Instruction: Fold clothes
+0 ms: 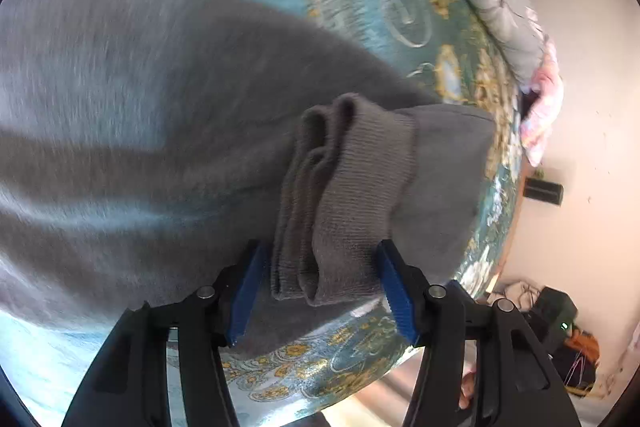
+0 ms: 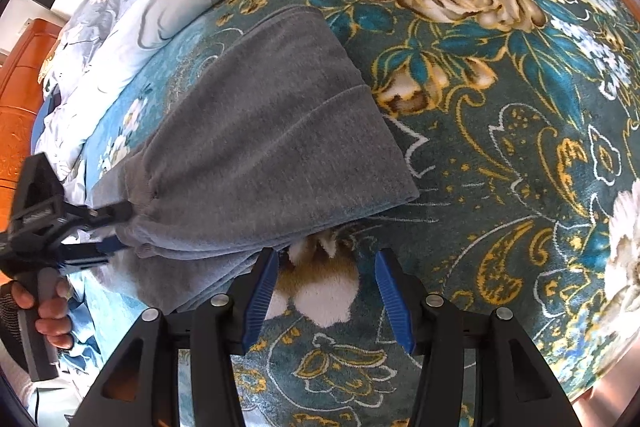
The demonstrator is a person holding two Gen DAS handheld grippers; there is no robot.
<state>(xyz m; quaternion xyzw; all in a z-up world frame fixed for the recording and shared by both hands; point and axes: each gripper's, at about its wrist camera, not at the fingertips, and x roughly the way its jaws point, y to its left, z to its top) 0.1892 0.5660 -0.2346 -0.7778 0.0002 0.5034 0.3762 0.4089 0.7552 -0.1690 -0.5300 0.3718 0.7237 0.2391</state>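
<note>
On the floral blanket [image 2: 500, 147] the folded grey garment [image 2: 272, 147] was laid; its ribbed cuff [image 1: 344, 211] was released between the spread left gripper [image 1: 324, 291], while the right gripper [image 2: 324, 299] was held parted, empty, beside it.

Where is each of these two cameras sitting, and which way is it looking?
Left wrist: sits on the left gripper, looks down past open blue pads at the ribbed cuffs between them.
Right wrist: sits on the right gripper, looks down at the blanket; a hand shows at left.
Shared: the grey garment, the blanket, the left gripper.
</note>
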